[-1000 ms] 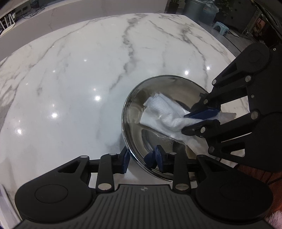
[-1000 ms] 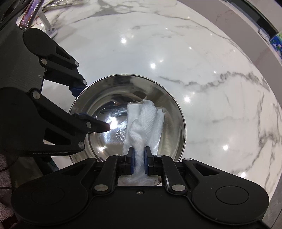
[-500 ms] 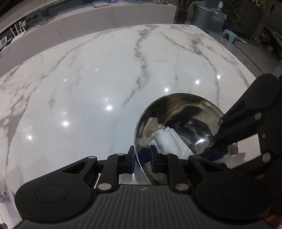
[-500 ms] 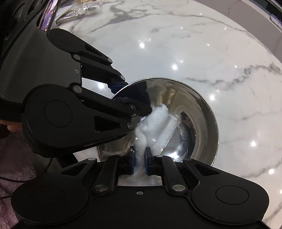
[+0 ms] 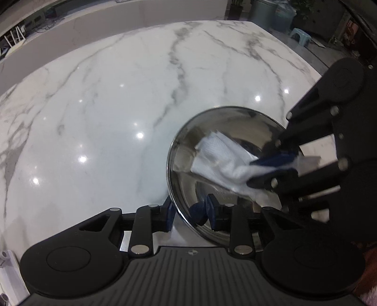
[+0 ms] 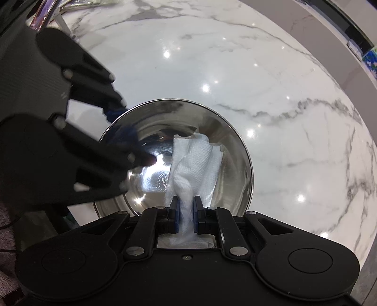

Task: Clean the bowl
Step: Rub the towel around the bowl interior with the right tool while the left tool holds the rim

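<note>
A shiny steel bowl (image 5: 188,150) stands on the white marble table (image 5: 117,106); it also shows in the right wrist view (image 6: 233,150). My left gripper (image 5: 188,210) straddles the bowl's near rim, one blue pad outside and one inside, with a visible gap around the rim. My right gripper (image 6: 186,207) is shut on a white paper towel (image 6: 195,160) and presses it against the inside of the bowl. The towel also shows in the left wrist view (image 5: 221,155), with the right gripper (image 5: 273,169) reaching in from the right.
The marble table (image 6: 282,94) stretches far and left of the bowl. Its right edge (image 5: 304,61) drops to a floor with a stool and bins. Some items (image 6: 77,2) lie at the far left edge in the right wrist view.
My left gripper was shut on the bowl's rim half a second ago; its jaws now stand wider. The bowl has dropped from a tilt to level. The towel moved across the bowl's inside.
</note>
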